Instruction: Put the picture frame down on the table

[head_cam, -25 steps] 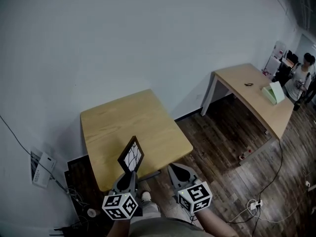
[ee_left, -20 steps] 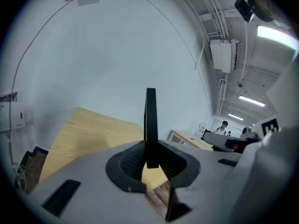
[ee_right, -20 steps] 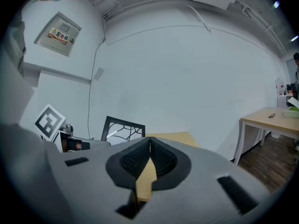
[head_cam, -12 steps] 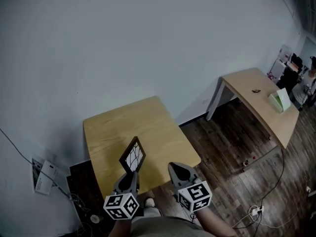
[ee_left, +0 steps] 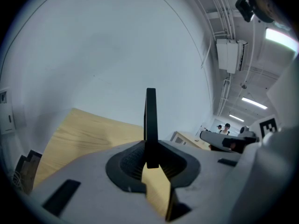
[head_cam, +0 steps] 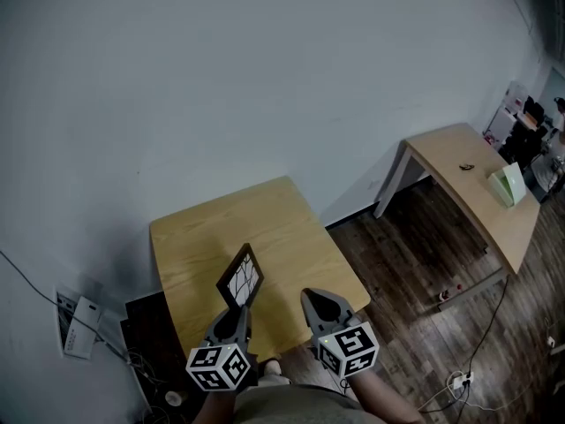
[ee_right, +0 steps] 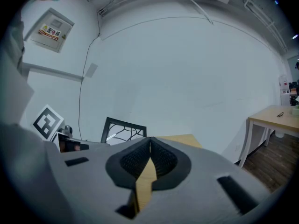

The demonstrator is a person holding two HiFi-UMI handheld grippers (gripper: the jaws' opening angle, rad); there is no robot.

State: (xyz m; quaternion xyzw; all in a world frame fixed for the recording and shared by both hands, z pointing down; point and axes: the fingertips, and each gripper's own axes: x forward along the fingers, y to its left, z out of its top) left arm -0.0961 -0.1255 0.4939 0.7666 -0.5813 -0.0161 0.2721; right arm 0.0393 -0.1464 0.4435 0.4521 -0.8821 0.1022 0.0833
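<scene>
Over the wooden table [head_cam: 199,232], the left gripper [head_cam: 237,314] pinches the picture frame [head_cam: 240,277] by its edge; the right gripper [head_cam: 315,302] is closed, empty. Best lower it flat before releasing.

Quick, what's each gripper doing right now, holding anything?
Left gripper: shut on the picture frame, seen edge-on in its own view.
Right gripper: shut, nothing between its jaws.

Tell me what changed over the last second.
The left gripper and right gripper moved forward over the near edge of the table, carrying the picture frame further above the top. Unchanged: left gripper clamps the frame, still in the air; right gripper shut, empty.
</scene>
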